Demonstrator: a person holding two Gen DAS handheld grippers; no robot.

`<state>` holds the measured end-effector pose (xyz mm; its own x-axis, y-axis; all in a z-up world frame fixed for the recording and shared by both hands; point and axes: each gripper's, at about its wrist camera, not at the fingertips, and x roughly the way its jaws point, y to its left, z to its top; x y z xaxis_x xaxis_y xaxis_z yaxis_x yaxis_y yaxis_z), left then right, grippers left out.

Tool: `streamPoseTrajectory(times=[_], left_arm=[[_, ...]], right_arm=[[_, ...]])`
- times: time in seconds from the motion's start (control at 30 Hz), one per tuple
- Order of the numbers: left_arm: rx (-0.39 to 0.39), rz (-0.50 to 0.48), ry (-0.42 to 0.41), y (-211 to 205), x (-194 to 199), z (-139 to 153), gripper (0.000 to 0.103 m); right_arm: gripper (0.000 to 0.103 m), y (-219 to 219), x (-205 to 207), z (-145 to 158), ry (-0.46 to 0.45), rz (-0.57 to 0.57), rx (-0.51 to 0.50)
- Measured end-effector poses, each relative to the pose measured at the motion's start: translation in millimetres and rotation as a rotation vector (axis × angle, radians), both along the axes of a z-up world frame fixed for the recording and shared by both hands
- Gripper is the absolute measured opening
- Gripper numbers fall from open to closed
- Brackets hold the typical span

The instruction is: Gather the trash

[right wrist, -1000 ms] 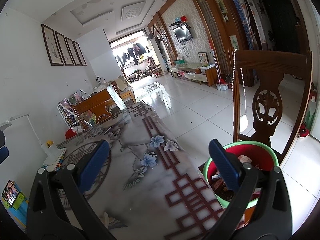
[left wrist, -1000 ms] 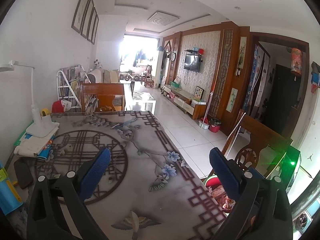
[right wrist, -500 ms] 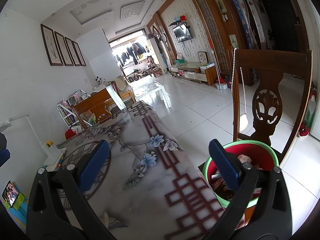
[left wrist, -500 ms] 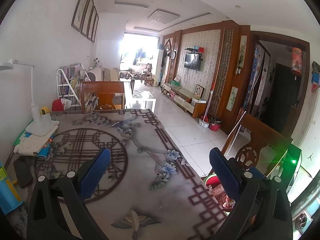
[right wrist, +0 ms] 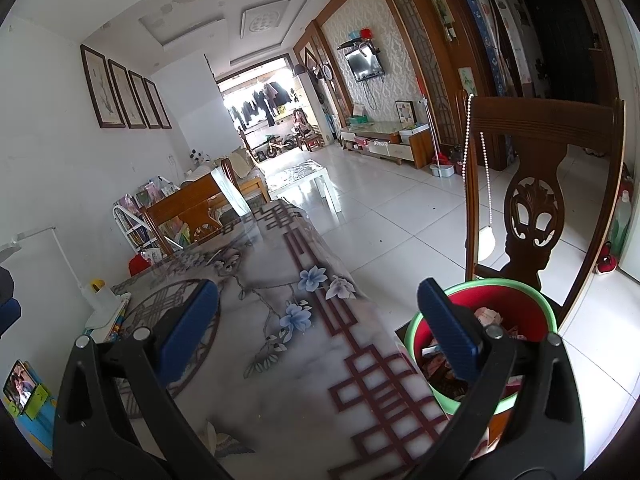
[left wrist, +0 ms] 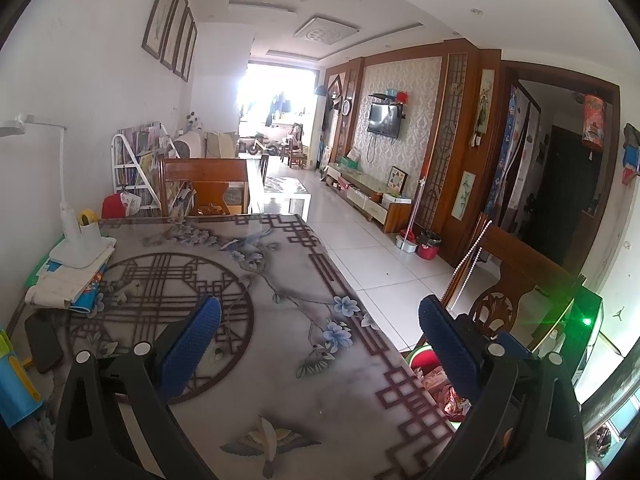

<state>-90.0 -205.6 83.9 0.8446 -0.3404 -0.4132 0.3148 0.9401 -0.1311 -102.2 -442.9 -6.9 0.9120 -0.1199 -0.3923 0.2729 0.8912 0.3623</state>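
right gripper [right wrist: 316, 320] spread, empty | left gripper [left wrist: 320, 332] same | bin [right wrist: 520, 300] lower right, right nearer | no loose trash seen

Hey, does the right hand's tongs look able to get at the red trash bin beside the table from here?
Probably yes: the right tongs stand open and empty, and the red trash bin sits just below its right finger, open-topped with nothing over it.

No legible text anywhere.
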Motion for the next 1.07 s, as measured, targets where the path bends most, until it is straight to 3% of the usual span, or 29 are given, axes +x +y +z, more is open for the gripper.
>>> streamPoseTrajectory(times=[0.8, 0.97, 1.07], left_arm=[[-0.012, -0.002, 0.014, 1.6, -3.3, -9.4, 0.095], [0.005, 0.052, 0.105, 23.0, 34.6, -42.0, 0.095], [0.087, 0.211, 0.191, 51.4, 73.7, -93.5, 0.095]], right_arm=[[0.098, 1.0, 0.9, 0.2, 0.009, -0.001, -0.001], [0.098, 22.2, 21.6, -12.1, 0.092, 0.077, -0.072], [0.098, 61.5, 67.9, -40.5, 0.226, 0.19, -0.208]])
